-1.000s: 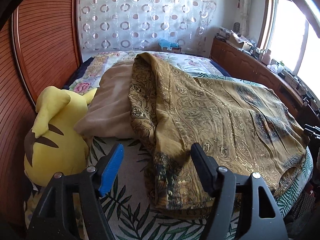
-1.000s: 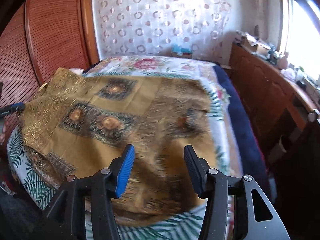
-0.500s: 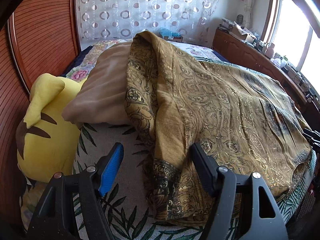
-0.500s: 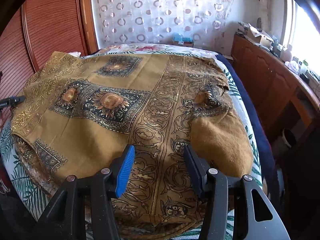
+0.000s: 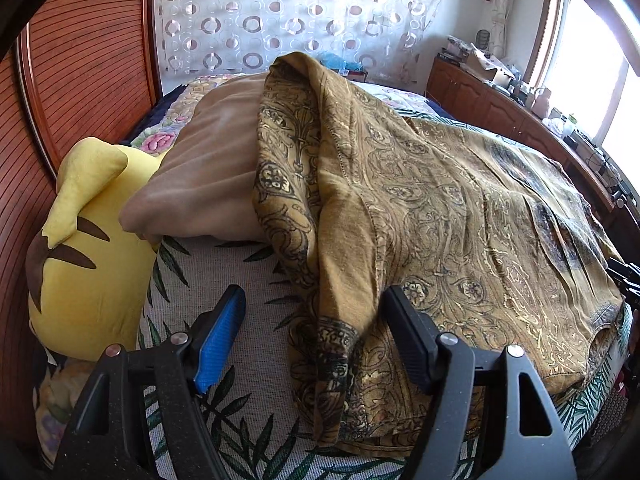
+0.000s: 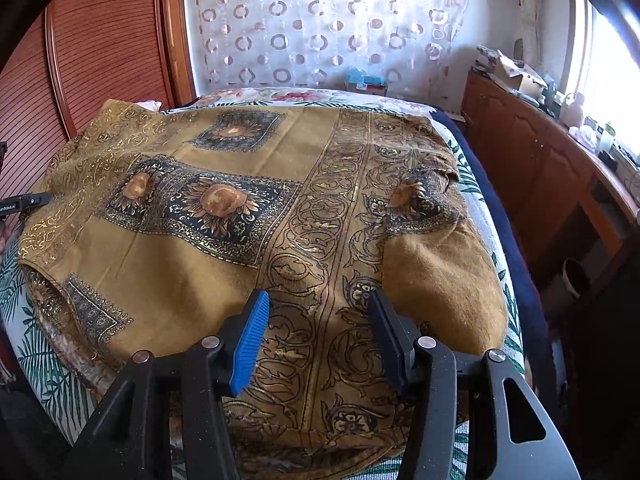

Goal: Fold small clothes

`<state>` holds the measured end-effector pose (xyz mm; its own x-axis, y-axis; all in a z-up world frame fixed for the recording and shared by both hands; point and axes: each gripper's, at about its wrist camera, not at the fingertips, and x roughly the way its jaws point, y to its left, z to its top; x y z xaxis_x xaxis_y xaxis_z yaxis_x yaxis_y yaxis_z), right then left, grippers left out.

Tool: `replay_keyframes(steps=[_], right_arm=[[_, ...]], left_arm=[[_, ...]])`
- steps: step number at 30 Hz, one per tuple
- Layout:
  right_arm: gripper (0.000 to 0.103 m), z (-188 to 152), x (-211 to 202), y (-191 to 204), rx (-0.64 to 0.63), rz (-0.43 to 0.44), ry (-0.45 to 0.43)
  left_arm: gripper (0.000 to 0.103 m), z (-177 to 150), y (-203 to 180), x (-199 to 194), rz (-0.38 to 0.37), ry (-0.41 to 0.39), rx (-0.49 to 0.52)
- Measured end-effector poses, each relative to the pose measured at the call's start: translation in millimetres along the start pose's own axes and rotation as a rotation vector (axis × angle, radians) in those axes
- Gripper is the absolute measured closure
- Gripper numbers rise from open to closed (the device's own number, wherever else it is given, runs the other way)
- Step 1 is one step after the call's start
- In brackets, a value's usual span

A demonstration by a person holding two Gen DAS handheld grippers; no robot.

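Left wrist view: the left tool (image 5: 314, 314) hangs with its jaws apart over the near edge of the bed (image 5: 248, 344), gripping nothing. The garment (image 5: 440, 216), ochre with dark paisley print, lies spread over the bed; its left part is draped up over a tan pillow (image 5: 208, 184). A yellow plush (image 5: 88, 264) sits beside the pillow.

Right wrist view: the right tool (image 6: 318, 322) has just been opening; its jaws stand apart above the garment (image 6: 224, 208), nothing clamped. The cloth covers most of the bed (image 6: 476, 208).
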<state>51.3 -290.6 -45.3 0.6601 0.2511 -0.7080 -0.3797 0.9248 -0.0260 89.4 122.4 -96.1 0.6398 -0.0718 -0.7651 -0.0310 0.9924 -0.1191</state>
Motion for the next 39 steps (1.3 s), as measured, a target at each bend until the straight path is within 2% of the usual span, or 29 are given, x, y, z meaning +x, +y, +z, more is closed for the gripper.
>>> replay_keyframes(steps=[7, 8, 9, 11, 12, 14, 16, 21, 26, 29, 34, 39], right_arm=[[0.043, 0, 1, 3, -0.013, 0.003, 0.006], [0.043, 0, 1, 3, -0.013, 0.002, 0.006], [0.043, 0, 1, 3, -0.014, 0.002, 0.006], [0.042, 1, 2, 4, -0.014, 0.002, 0.006], [0.042, 1, 1, 4, -0.013, 0.002, 0.007], [0.042, 1, 2, 4, -0.013, 0.004, 0.006], [0.042, 1, 2, 4, -0.012, 0.004, 0.006], [0.042, 1, 2, 1, -0.006, 0.011, 0.005], [0.042, 1, 2, 1, -0.01, 0.002, 0.008], [0.042, 1, 1, -2, 0.008, 0.01, 0.005], [0.042, 2, -9, -24, 0.108, 0.022, -0.033], [0.042, -1, -25, -36, 0.11, 0.003, -0.06]], left_arm=[[0.03, 0, 0, 0, 0.004, 0.0, 0.003], [0.034, 1, -1, 0, -0.008, -0.001, 0.004], [0.038, 1, -1, 0, -0.028, -0.002, 0.008], [0.059, 2, -4, -1, -0.071, 0.002, 0.014], [0.064, 3, -6, -1, -0.089, 0.009, 0.015], [0.088, 6, -10, -4, -0.1, 0.005, 0.027], [0.094, 10, -16, -11, -0.108, -0.016, 0.038], [0.096, 28, -39, -42, -0.147, -0.114, 0.076], [0.096, 52, -78, -63, -0.223, -0.186, 0.134], [0.096, 67, -100, -68, -0.266, -0.2, 0.164], [0.096, 84, -139, -76, -0.338, -0.217, 0.221], [0.096, 96, -184, -86, -0.421, -0.247, 0.301]])
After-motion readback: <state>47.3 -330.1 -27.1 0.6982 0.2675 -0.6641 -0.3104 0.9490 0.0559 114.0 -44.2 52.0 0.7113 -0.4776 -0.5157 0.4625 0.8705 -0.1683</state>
